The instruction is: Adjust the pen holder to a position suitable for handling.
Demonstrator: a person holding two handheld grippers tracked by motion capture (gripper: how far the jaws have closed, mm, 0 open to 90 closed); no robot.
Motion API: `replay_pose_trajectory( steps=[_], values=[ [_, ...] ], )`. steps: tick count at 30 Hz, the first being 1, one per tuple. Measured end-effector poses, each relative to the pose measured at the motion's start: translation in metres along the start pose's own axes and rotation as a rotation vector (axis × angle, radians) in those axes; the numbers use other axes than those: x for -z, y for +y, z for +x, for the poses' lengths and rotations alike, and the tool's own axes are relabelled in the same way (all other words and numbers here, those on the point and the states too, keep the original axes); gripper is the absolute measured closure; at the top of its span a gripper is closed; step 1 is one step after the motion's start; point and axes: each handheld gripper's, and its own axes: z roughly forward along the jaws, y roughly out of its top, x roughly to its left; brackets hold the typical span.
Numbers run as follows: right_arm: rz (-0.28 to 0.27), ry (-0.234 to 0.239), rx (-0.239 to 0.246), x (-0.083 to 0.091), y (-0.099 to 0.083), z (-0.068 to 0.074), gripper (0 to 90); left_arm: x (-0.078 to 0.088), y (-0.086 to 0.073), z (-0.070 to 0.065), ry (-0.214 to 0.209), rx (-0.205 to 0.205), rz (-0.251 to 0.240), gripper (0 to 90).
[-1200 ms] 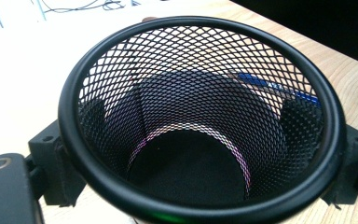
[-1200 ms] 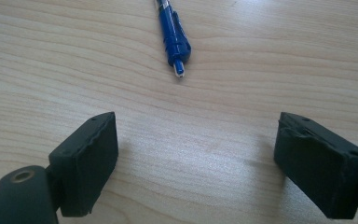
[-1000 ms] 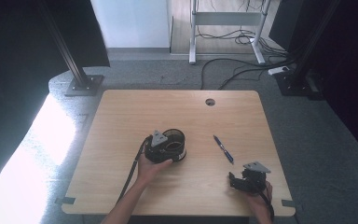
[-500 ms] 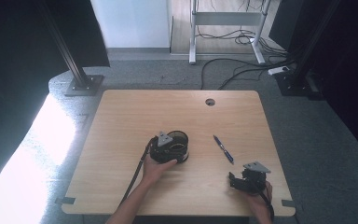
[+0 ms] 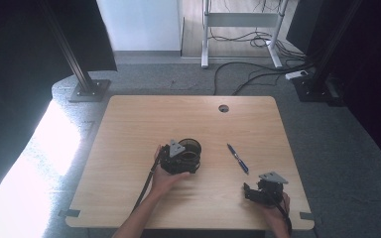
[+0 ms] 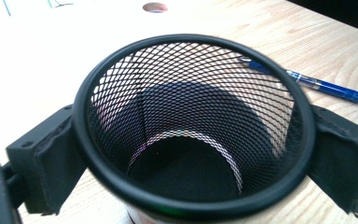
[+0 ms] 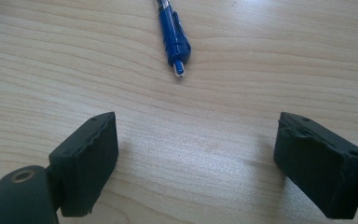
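Left gripper point(image 6: 193, 154) jaws have just spread around the mesh cup point(image 6: 193, 126); lifting now could tip it. Right gripper point(image 7: 196, 163) jaws gape near the pen point(image 7: 172, 35).

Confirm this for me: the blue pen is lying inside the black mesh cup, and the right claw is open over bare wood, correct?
Not quite. The blue pen lies on the table beside the black mesh cup, which the left gripper view shows empty. The right claw is indeed open over bare wood.
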Motion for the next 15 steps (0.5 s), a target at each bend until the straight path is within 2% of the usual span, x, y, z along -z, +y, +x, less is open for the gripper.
replay_pose_trajectory(
  steps=[7,11,15],
  values=[
    [0.000,0.000,0.000,0.000,0.000,0.000,13.0,0.011,0.002,0.003,-0.021,0.008,-0.012,1.8],
    [0.000,0.000,0.000,0.000,0.000,0.000,13.0,0.018,0.001,0.003,-0.036,-0.017,-0.014,1.9],
    [0.000,0.000,0.000,0.000,0.000,0.000,13.0,0.023,0.000,0.003,-0.034,-0.017,-0.018,2.0]
  ],
)
